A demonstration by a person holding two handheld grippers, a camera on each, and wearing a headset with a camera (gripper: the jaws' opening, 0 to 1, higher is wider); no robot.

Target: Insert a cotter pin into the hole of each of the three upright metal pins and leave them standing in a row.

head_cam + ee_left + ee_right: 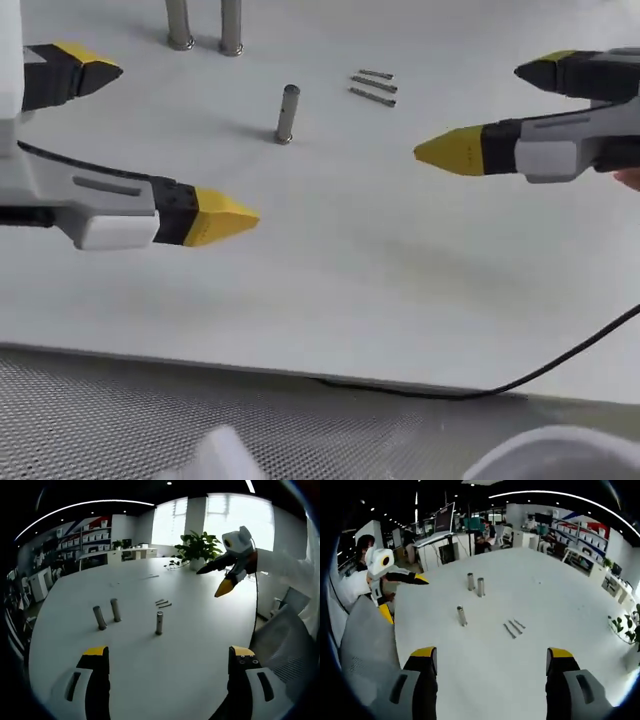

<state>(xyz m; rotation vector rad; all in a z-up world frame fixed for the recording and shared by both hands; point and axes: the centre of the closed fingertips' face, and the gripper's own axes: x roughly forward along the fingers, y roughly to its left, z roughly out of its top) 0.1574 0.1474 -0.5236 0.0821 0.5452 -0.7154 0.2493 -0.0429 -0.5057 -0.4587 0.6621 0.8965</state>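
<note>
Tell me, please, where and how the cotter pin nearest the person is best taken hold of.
I would grip the nearest cotter pin near one end, coming from above with the open right gripper. It lies flat on the table, thin, close beside two other pins, so only its outer side and ends look free.

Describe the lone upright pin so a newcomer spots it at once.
On the white table, find three cotter pins lying side by side. Just left of them in the head view stands one upright metal pin. Unlike the two pins farther back, it stands alone, nearer the person.
</note>
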